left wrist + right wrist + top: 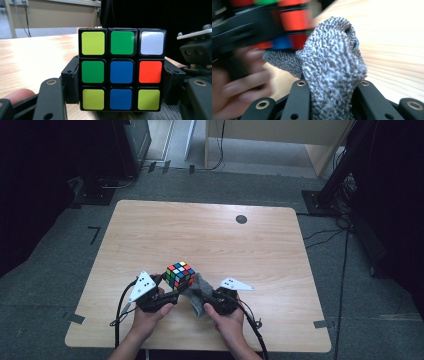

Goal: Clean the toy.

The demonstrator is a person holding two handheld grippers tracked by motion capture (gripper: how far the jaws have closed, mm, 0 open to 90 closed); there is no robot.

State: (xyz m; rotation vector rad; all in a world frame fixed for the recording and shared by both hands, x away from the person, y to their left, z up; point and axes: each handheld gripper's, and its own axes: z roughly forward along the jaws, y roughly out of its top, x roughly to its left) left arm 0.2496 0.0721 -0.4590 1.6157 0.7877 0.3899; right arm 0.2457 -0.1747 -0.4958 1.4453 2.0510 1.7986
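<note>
Nearest the table's front edge, the left gripper point(167, 290) clamps the puzzle cube point(180, 274) by its two side faces, the black jaws pressing the middle layer. In the left gripper view the cube point(121, 70) sits square and upright, one face turned flat to the camera with a blue centre; being a cube, it has no long axis. Just beside it, the right gripper point(200, 296) pinches a grey knitted cloth point(200, 292), its jaws drawn tight on the fabric. In the right gripper view the cloth point(332, 67) rises from between the jaws, its long axis running away from the camera, its far end bunched against the cube's lower edge. Beyond lies the bare wooden table point(210, 235).
</note>
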